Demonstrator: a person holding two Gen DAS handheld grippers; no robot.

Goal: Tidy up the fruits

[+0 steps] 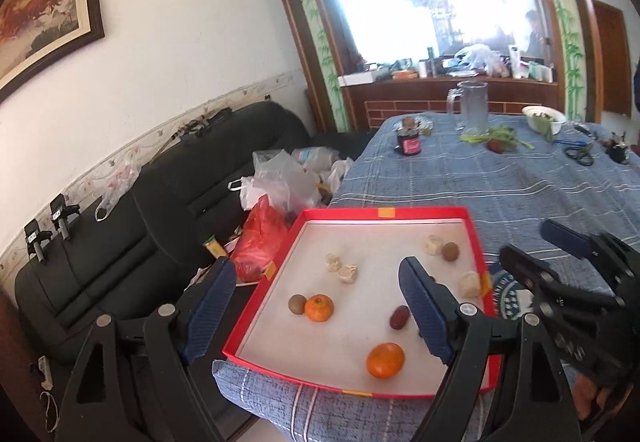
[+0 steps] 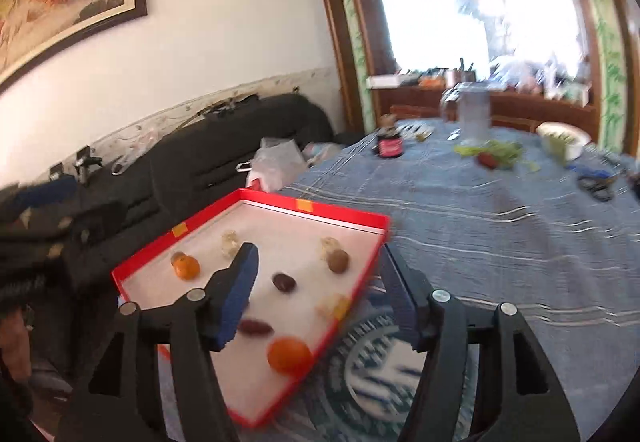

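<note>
A red tray [image 1: 384, 213] with a white floor sits at the table's near left corner. In it lie two oranges [image 1: 319, 308] [image 1: 385, 360], a dark red date [image 1: 399, 317], two brown round fruits [image 1: 297, 304] [image 1: 451, 251] and several white lumps [image 1: 347, 274]. My left gripper [image 1: 316, 270] hovers open over the tray with nothing between its fingers. My right gripper [image 2: 320, 254] is open too. It straddles the tray's right wall [image 2: 376, 242], with one finger over the tray floor and the other outside. The right wrist view is blurred; an orange [image 2: 289, 355] and a date [image 2: 284, 281] show there.
A blue checked cloth [image 1: 500, 182] covers the table. On its far side stand a glass pitcher [image 1: 472, 108], a dark jar [image 1: 409, 144], a white bowl [image 1: 544, 118], greens and scissors [image 1: 580, 154]. A black sofa [image 1: 180, 202] with plastic bags [image 1: 280, 178] lies to the left.
</note>
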